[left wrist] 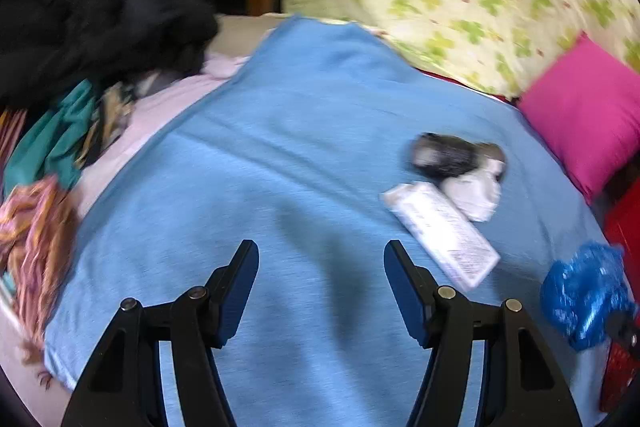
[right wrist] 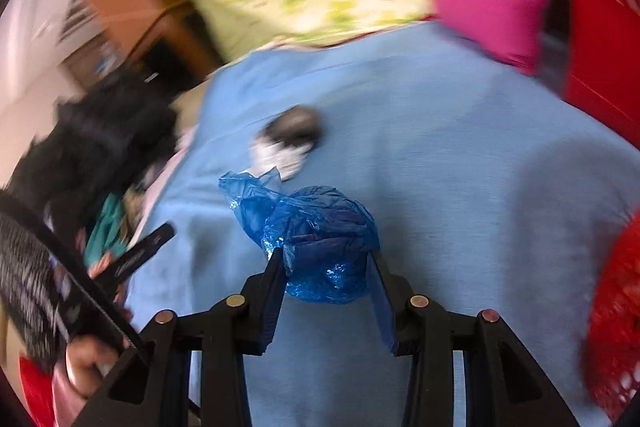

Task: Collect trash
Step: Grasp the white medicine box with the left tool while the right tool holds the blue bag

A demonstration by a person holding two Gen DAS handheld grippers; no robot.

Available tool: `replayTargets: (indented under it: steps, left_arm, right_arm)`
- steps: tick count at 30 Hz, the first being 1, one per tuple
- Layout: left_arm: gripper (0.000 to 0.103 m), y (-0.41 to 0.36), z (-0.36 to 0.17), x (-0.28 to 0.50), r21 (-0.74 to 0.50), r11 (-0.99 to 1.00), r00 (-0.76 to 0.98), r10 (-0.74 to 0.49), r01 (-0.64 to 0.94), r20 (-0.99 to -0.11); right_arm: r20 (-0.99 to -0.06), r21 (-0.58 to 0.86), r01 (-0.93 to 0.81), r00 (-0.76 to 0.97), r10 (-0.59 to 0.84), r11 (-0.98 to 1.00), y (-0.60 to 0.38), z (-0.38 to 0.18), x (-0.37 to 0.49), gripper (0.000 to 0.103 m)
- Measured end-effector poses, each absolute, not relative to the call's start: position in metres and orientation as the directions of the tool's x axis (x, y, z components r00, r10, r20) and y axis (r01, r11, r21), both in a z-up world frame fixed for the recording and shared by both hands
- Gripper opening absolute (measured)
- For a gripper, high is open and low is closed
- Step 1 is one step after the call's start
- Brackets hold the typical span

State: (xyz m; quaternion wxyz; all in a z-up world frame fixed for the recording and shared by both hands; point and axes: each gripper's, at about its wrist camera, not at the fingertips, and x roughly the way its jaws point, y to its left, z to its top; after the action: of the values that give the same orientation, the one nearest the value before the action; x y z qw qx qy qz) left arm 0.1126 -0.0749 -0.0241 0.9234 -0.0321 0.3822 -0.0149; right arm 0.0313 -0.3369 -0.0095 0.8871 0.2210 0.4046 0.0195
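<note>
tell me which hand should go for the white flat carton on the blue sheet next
Left. Its tongs stand open and empty just short of the white flat carton, while the right tongs are shut on the crumpled blue plastic bag.
</note>
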Motion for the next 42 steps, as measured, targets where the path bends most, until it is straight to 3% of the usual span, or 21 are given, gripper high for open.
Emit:
replayTargets:
  steps: [5, 25, 26, 28, 30, 32, 33, 39, 40, 42]
  left_arm:
    - [0.071, -0.116, -0.032, 0.130, -0.111, 0.991, 0.673, -0.134, 0.077, -0.727]
    - [0.071, -0.165, -0.073, 0.175, -0.214, 0.975, 0.512, -0.210, 0.051, -0.833]
    - [0.070, -0.163, -0.073, 0.175, -0.218, 0.974, 0.509, -0.216, 0.055, -0.833]
    - [0.054, -0.158, -0.072, 0.173, -0.208, 0.976, 0.514, -0.207, 0.057, -0.833]
    - [0.046, -0.152, -0.071, 0.171, -0.213, 0.974, 0.507, -0.220, 0.073, -0.833]
    - [0.023, -0.147, -0.071, 0.168, -0.213, 0.974, 0.497, -0.225, 0.082, -0.838]
    - [0.019, -0.145, -0.071, 0.166, -0.197, 0.976, 0.485, -0.218, 0.094, -0.847]
    - [0.019, -0.124, -0.065, 0.151, -0.222, 0.961, 0.459, -0.275, 0.167, -0.845]
    - [0.019, -0.119, -0.063, 0.148, -0.228, 0.957, 0.454, -0.286, 0.178, -0.844]
    - [0.019, -0.113, -0.059, 0.148, -0.228, 0.954, 0.450, -0.294, 0.195, -0.844]
  right_arm:
    - [-0.757, 0.295, 0.247, 0.650, 0.068, 0.923, -0.341, -0.019, 0.042, 0.043]
    - [-0.775, 0.392, 0.270, 0.612, 0.158, 0.879, -0.351, -0.037, 0.054, 0.045]
    - [-0.774, 0.396, 0.269, 0.613, 0.161, 0.878, -0.352, -0.037, 0.054, 0.045]
    - [-0.773, 0.400, 0.269, 0.613, 0.165, 0.876, -0.352, -0.036, 0.054, 0.045]
    - [-0.773, 0.406, 0.265, 0.611, 0.173, 0.875, -0.351, -0.036, 0.054, 0.046]
    - [-0.774, 0.412, 0.261, 0.606, 0.184, 0.873, -0.351, -0.035, 0.055, 0.050]
    - [-0.774, 0.415, 0.257, 0.604, 0.190, 0.873, -0.350, -0.034, 0.055, 0.052]
    - [-0.742, 0.421, 0.233, 0.645, 0.185, 0.877, -0.348, -0.022, 0.057, 0.066]
    - [-0.734, 0.425, 0.227, 0.652, 0.188, 0.876, -0.348, -0.021, 0.058, 0.072]
    - [-0.727, 0.422, 0.217, 0.662, 0.185, 0.880, -0.347, -0.019, 0.060, 0.074]
